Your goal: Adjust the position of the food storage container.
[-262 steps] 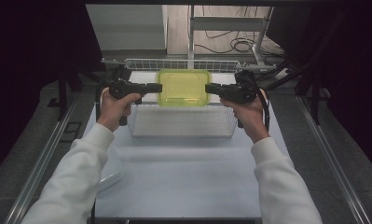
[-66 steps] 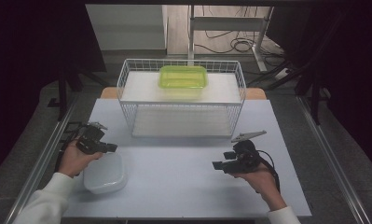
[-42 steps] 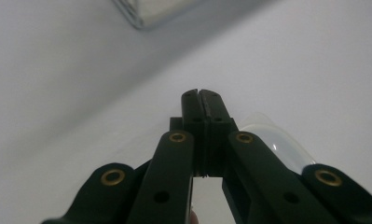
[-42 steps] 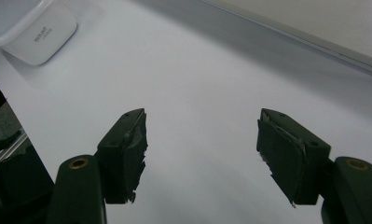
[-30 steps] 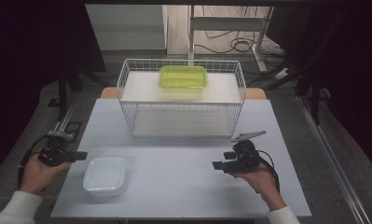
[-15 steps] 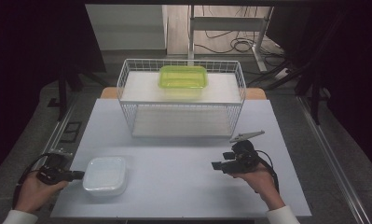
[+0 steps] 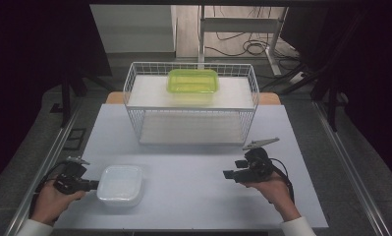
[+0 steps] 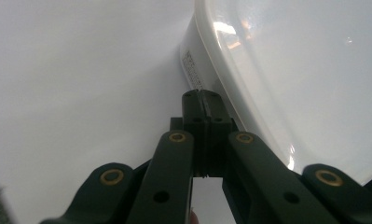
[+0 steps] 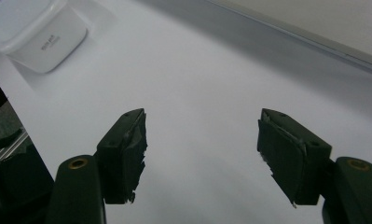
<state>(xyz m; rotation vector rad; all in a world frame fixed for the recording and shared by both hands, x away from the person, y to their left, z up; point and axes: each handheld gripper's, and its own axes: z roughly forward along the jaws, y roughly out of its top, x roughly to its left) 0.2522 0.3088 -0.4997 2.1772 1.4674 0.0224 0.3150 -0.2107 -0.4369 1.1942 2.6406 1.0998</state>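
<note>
The left gripper [image 7: 91, 185] sits near the front left corner of the table [image 7: 193, 196], its jaws pressed together with nothing between them. In the left gripper view the closed tips [image 8: 202, 100] lie at the side wall of the white lidded container [image 8: 286, 70], right by its printed label; whether they actually touch the wall cannot be told. From the high view the white lidded container [image 7: 121, 184] rests flat on the table just beside that gripper, toward the front left, with its lid on.

The right gripper [image 7: 227, 174] is held by the person's right hand [image 7: 272, 189] near the front right part of the table, pointing toward the left side. Its jaws are spread wide and hold nothing; in the right gripper view the two black pads [image 9: 127, 140] stand well apart over bare table, with the white container far off.

Along the back edge stands a white wire basket [image 7: 134, 105], and a green lidded container [image 7: 192, 81] rests in its rear part.
</note>
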